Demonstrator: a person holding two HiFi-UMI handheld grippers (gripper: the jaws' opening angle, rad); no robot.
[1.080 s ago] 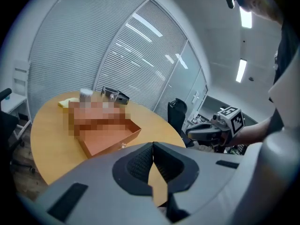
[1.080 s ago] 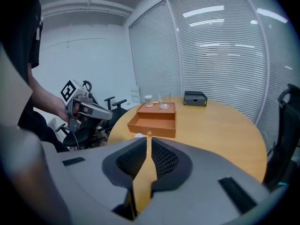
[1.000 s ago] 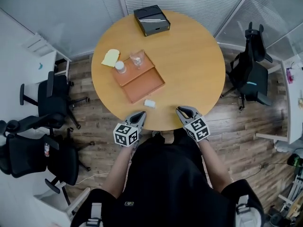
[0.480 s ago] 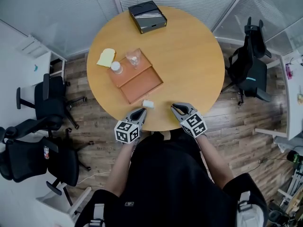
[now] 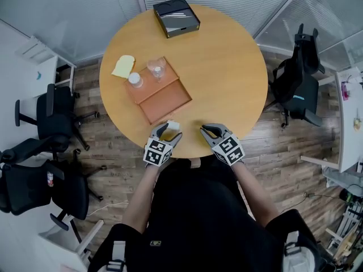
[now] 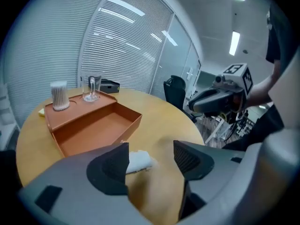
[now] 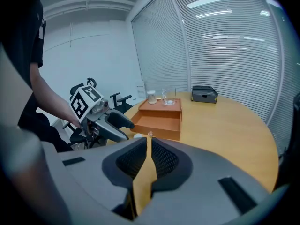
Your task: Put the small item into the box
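The small white item (image 5: 173, 125) lies on the round wooden table (image 5: 227, 78) near its front edge, just off the orange box's (image 5: 164, 101) near corner. My left gripper (image 5: 169, 131) sits right at it, its jaws opening. In the left gripper view the white item (image 6: 138, 161) rests on the table between the spread jaws, beside the left one, and the pads do not press on it. My right gripper (image 5: 205, 131) hovers at the table edge to the right, shut and empty (image 7: 147, 142).
A glass (image 5: 156, 69) and a white capped jar (image 5: 135, 80) stand in the orange box's shallow half. A yellow piece (image 5: 123, 66) lies left of it. A black box (image 5: 176, 17) sits at the far edge. Office chairs (image 5: 298, 86) ring the table.
My left gripper has moved forward over the table edge up to the white item and its jaws have spread apart. The right gripper has shifted slightly left.
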